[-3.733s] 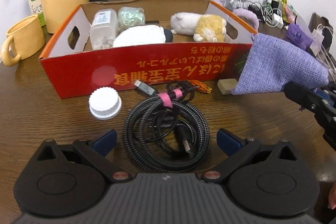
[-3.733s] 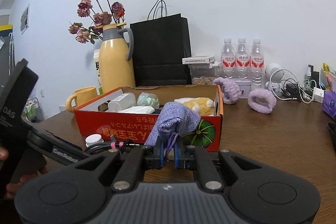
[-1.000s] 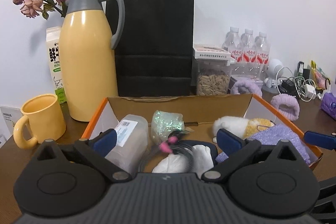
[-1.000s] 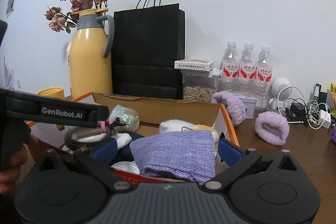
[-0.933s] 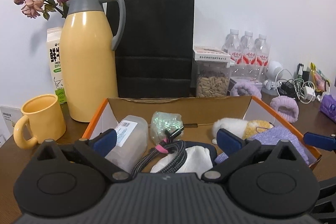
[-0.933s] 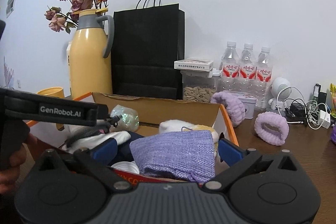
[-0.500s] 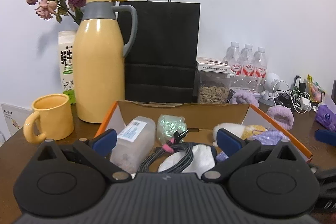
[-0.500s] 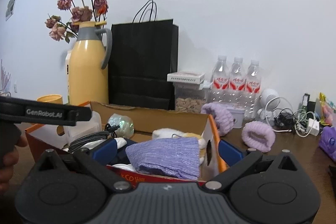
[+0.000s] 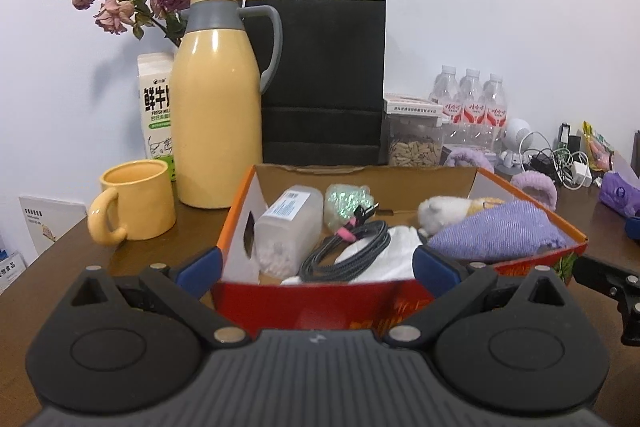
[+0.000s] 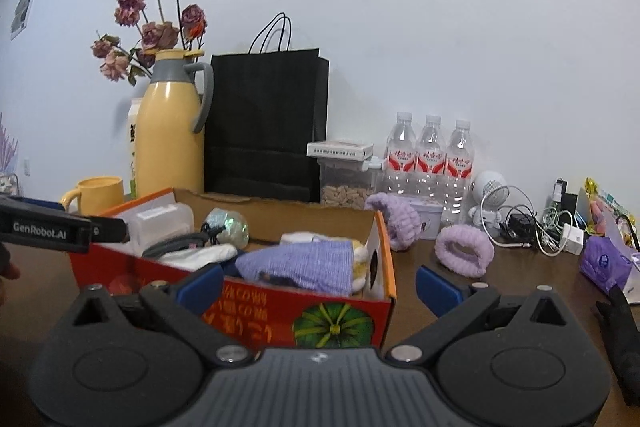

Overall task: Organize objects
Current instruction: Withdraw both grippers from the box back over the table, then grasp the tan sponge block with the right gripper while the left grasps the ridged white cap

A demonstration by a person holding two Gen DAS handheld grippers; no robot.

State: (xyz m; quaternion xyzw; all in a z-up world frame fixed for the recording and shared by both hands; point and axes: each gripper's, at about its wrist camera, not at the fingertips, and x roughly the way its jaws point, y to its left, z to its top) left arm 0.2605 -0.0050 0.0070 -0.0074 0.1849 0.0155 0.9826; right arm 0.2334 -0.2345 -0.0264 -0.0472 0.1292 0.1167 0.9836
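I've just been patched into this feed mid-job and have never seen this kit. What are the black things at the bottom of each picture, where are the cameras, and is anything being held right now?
There is no robot arm here: a person carries a hand-held two-finger gripper in each hand, and a fisheye camera on each looks forward along its fingers. The black body and blue-tipped fingers low in each picture are that gripper itself.

The left gripper and the right gripper are both open and hold nothing.

Both face a red cardboard box on a brown table. In the box lie a coiled black cable, a purple knitted pouch, a clear plastic jar and a white-and-yellow plush toy.

Behind it stand a yellow thermos jug, a yellow mug, a black paper bag and three water bottles.
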